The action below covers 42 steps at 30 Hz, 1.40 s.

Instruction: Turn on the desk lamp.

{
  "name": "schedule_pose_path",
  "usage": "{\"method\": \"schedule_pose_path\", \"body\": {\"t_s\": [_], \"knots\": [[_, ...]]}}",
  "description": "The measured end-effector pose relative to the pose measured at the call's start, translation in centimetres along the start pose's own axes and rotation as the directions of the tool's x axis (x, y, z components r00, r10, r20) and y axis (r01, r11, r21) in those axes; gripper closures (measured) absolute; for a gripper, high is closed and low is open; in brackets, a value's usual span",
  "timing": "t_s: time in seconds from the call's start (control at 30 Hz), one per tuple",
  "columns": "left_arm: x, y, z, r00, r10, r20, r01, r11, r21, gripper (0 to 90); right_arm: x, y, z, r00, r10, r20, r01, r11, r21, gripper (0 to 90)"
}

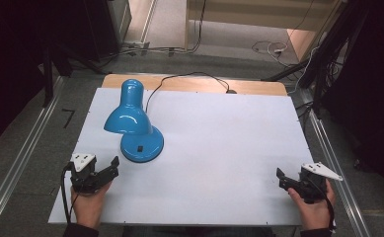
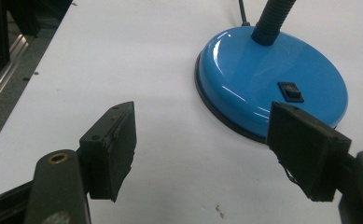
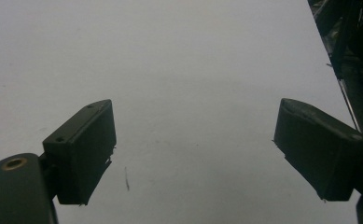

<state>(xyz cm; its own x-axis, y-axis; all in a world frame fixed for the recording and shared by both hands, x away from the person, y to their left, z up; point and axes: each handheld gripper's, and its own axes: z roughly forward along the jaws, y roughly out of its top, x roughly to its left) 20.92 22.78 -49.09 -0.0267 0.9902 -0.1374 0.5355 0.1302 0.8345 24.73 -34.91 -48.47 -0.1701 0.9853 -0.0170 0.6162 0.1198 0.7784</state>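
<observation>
Blue lamp (image 1: 133, 123) near left gripper (image 1: 109, 168)

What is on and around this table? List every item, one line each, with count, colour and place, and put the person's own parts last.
Desk lamp: one, glossy blue, left half of the table, shade bent low over its round base.
Rocker switch: one, black, on top of the lamp base.
Lamp cord: one, black, runs from the lamp to the table's far edge.
Table: one, white top, with a wooden strip at the far edge.
Cables: several, white and black, on the floor beyond the table.
Left gripper: one, black, near left corner, jaws open, pointing at the lamp base.
Right gripper: one, black, near right corner, jaws open over bare table.
Hands: two, at the near edge.
</observation>
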Motion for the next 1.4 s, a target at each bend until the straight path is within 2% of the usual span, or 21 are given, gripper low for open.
{"method": "schedule_pose_path", "body": {"t_s": [0.13, 0.2, 0.3, 0.37, 0.47, 1.4], "knots": [[0.0, 0.1, 0.0, 0.9999, 0.002, 0.014, -0.002, 1.0, -0.005, 24.8, -0.6, 0.0, 0.0, 0.9997, 0.022, -0.012, -0.022, 1.0, -0.005, 11.8], [-0.1, 0.1, 0.1, 0.9998, 0.002, 0.019, -0.002, 1.0, -0.005, 24.9, -0.7, 0.0, 0.2, 0.9992, 0.032, -0.023, -0.031, 0.999, 0.011, 11.9], [-0.3, 0.1, 0.2, 0.9997, 0.009, 0.025, -0.009, 1.0, -0.002, 24.9, -1.0, -0.1, 0.6, 0.9996, 0.019, -0.019, -0.018, 1.0, 0.022, 11.9], [-0.5, 0.1, 0.2, 0.9996, 0.013, 0.026, -0.013, 0.9999, -0.002, 24.9, -1.0, 0.0, 0.6, 0.9994, 0.03, -0.017, -0.029, 0.999, 0.025, 11.9], [-0.6, 0.1, 0.2, 0.9994, 0.02, 0.028, -0.02, 0.9998, -0.002, 24.9, -1.0, 0.0, 0.6, 0.9996, 0.022, -0.016, -0.022, 1.0, 0.02, 11.8], [-1.3, 0.2, 0.4, 0.9986, 0.028, 0.045, -0.028, 0.9996, -0.001, 25.0, -1.0, -0.1, 0.9, 0.9996, 0.025, -0.009, -0.025, 0.999, 0.035, 11.9]]}}
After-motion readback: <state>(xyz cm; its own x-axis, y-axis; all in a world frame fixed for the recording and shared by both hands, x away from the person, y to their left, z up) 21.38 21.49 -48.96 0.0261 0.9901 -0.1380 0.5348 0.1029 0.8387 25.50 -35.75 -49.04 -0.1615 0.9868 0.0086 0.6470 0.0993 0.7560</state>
